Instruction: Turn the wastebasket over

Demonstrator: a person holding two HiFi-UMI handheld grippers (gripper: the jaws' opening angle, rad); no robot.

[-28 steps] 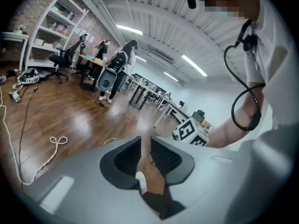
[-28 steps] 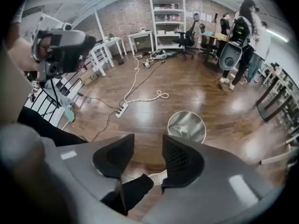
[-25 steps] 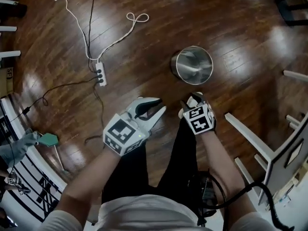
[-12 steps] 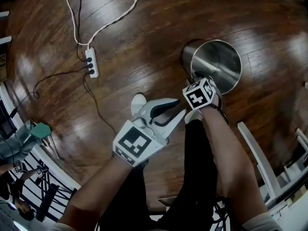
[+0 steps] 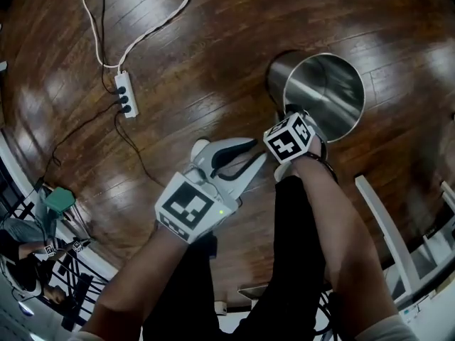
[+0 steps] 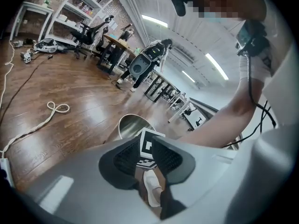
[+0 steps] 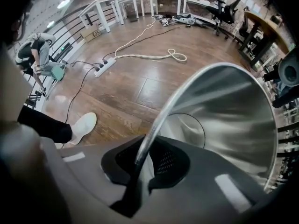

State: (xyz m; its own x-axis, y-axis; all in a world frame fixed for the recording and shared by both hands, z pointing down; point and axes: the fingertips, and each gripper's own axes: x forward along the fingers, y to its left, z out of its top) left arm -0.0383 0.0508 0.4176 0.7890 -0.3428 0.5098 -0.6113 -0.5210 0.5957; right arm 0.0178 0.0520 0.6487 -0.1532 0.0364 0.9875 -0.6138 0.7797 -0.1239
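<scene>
The right gripper (image 7: 142,161) has just been closing its ribbed dark pads, and they now pinch the thin rolled rim of the wastebasket (image 7: 224,111), one pad inside and one outside. In the head view its marker cube (image 5: 288,136) hides that grip. The left gripper (image 6: 146,148) has just been opening its jaws; they stand parted on nothing, short of the basket. The wastebasket is a round, brushed-metal tub, standing upright and mouth up on the glossy dark plank floor (image 5: 178,69); its far rim is cut off in the right gripper view. A white shoe (image 7: 81,125) and a looped white cable (image 7: 154,56) lie further out.
</scene>
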